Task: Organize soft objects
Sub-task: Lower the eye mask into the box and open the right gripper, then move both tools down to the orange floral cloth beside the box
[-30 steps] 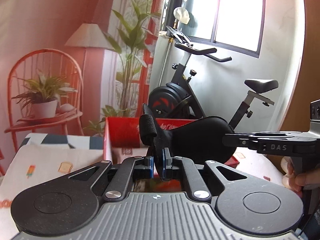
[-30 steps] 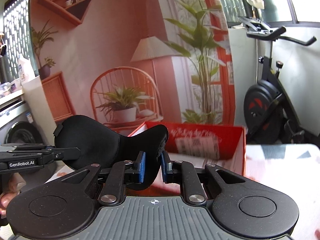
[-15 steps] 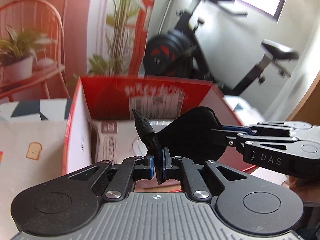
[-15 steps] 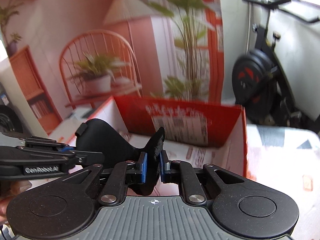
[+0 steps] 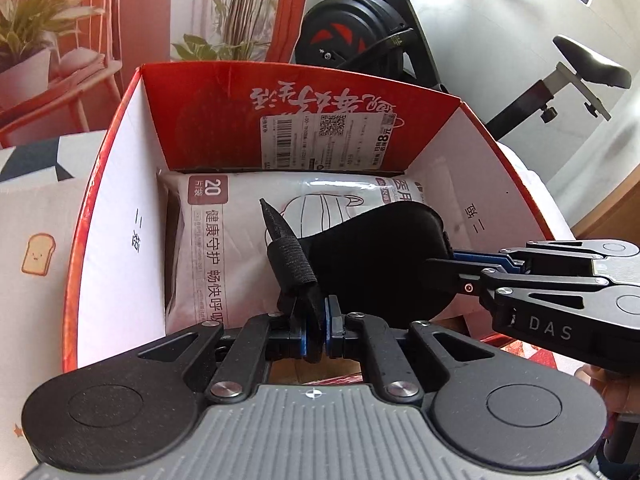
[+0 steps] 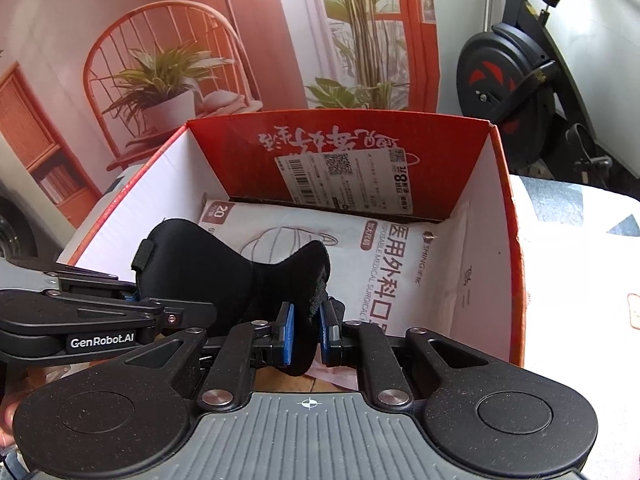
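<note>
A black padded eye mask (image 5: pixel 380 264) (image 6: pixel 224 264) hangs stretched between my two grippers, just above the inside of an open red box (image 5: pixel 120 240) (image 6: pixel 492 240). My left gripper (image 5: pixel 316 332) is shut on the mask's strap end. It shows in the right wrist view as the arm at the left (image 6: pixel 134 300). My right gripper (image 6: pixel 306 332) is shut on the mask's other lobe. In the left wrist view it reaches in from the right (image 5: pixel 440 264). A white pack of medical masks (image 5: pixel 224 240) (image 6: pixel 384 264) lies flat on the box floor under the eye mask.
The box stands on a cloth with a toast print (image 5: pixel 36 240) (image 6: pixel 580 260). Behind it are an exercise bike (image 5: pixel 360 36) (image 6: pixel 512 80) and a printed backdrop of a chair and plants (image 6: pixel 160 80). A hand (image 5: pixel 612 392) shows at the right edge.
Both grippers have tipped downward and sunk toward the box with the eye mask still held. The mask was up in front of the room and now hangs inside the box opening.
</note>
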A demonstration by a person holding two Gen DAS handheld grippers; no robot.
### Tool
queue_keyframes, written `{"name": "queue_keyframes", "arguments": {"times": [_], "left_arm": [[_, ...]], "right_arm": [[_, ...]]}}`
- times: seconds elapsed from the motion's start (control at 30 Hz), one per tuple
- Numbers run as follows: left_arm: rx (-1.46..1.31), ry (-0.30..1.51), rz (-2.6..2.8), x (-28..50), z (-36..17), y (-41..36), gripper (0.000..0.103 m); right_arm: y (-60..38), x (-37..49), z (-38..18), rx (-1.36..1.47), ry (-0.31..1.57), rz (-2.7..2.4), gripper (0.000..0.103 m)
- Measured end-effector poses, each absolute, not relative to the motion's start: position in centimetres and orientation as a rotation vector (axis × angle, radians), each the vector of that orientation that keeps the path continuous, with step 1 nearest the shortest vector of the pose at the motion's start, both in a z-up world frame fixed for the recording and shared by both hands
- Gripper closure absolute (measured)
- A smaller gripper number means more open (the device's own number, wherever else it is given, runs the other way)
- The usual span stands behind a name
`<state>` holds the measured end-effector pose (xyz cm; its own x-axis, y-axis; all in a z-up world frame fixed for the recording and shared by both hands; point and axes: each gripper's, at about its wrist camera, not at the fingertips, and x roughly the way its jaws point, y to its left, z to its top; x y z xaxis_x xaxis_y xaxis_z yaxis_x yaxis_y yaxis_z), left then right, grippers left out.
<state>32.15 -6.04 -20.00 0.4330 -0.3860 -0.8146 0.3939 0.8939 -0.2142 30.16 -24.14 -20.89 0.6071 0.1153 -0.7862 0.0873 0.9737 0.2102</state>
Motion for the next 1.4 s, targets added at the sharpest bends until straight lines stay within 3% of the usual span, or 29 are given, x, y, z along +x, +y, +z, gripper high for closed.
{"name": "queue_keyframes", "arguments": {"times": [0.13,0.27,0.3,0.5,0.93,1.4], "left_arm": [[0.045,0.974,-0.476,31.7,-19.1,-6.1,0.090],[0.057,0.922,-0.447,31.2,-17.8,-5.3,0.053],[0.056,0.909,-0.438,31.0,-17.4,-5.0,0.050],[0.065,0.841,-0.415,29.7,-15.2,-3.8,0.044],[0.085,0.778,-0.448,24.2,-14.0,0.0,0.044],[-0.035,0.873,-0.443,21.3,-18.9,2.5,0.045]], "right_arm": [[-24.2,29.8,-20.4,0.192,0.909,-0.028,0.079],[-24.5,28.8,-19.5,0.163,0.870,-0.064,0.075],[-24.6,28.5,-19.2,0.162,0.858,-0.072,0.074],[-24.9,26.7,-17.9,0.178,0.801,-0.084,0.069],[-23.1,21.2,-16.2,0.208,0.716,-0.022,0.063],[-20.8,15.7,-21.8,0.379,0.805,0.018,0.062]]}}
